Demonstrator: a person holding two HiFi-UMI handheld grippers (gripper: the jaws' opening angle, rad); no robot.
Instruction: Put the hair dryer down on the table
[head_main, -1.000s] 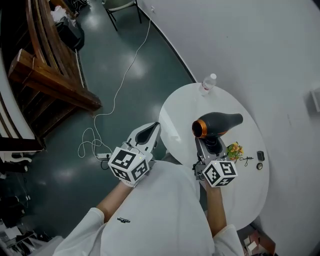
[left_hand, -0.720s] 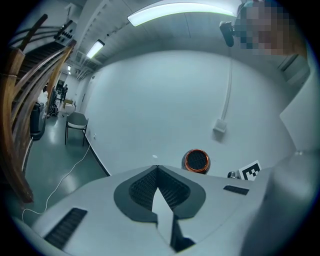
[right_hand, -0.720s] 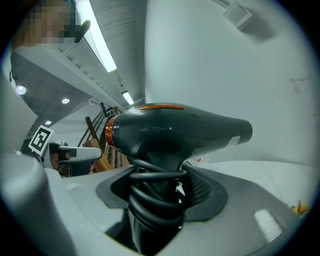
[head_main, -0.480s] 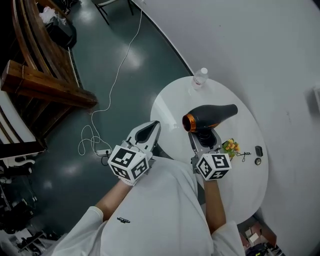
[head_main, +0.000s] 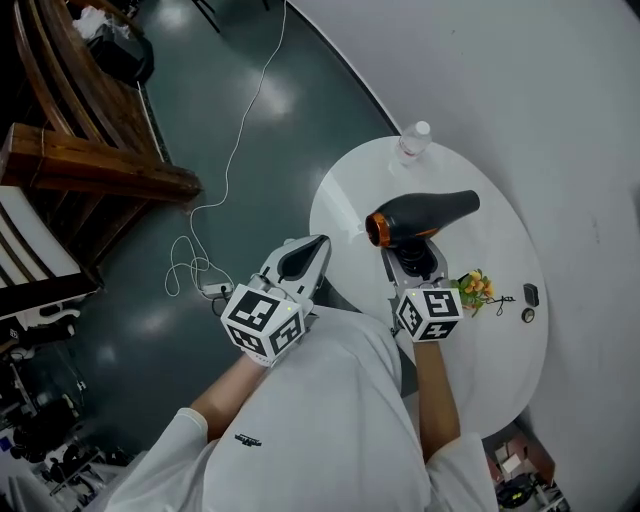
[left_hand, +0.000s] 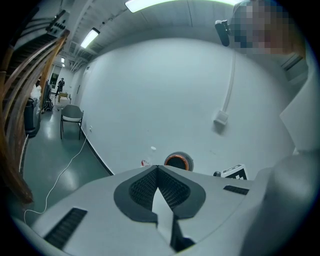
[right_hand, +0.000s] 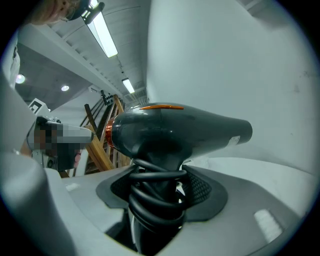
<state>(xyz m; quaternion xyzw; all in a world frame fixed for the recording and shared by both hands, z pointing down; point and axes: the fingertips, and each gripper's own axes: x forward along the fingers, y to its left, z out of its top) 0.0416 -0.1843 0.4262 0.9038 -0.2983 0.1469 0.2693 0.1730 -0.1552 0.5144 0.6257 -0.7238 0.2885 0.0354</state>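
Note:
A black hair dryer (head_main: 425, 214) with an orange ring at its rear is held over the round white table (head_main: 500, 340). My right gripper (head_main: 414, 258) is shut on its handle, which has the black cord wound round it (right_hand: 157, 200). In the right gripper view the dryer's body (right_hand: 175, 132) lies crosswise above the jaws, nozzle to the right. My left gripper (head_main: 303, 257) hovers off the table's left edge, above the floor, jaws shut with nothing between them. In the left gripper view (left_hand: 159, 187) the dryer's orange ring (left_hand: 178, 161) shows beyond the closed pads.
A plastic water bottle (head_main: 413, 140) stands at the table's far edge. A small bunch of yellow flowers (head_main: 474, 287) and two small dark items (head_main: 529, 296) lie on the table's right side. A white cable (head_main: 240, 150) runs across the dark floor; wooden furniture (head_main: 90, 160) stands at left.
The hair dryer and my right gripper have sunk toward the table and shifted slightly left in the head view. My left gripper has stayed near the table's left edge, still shut.

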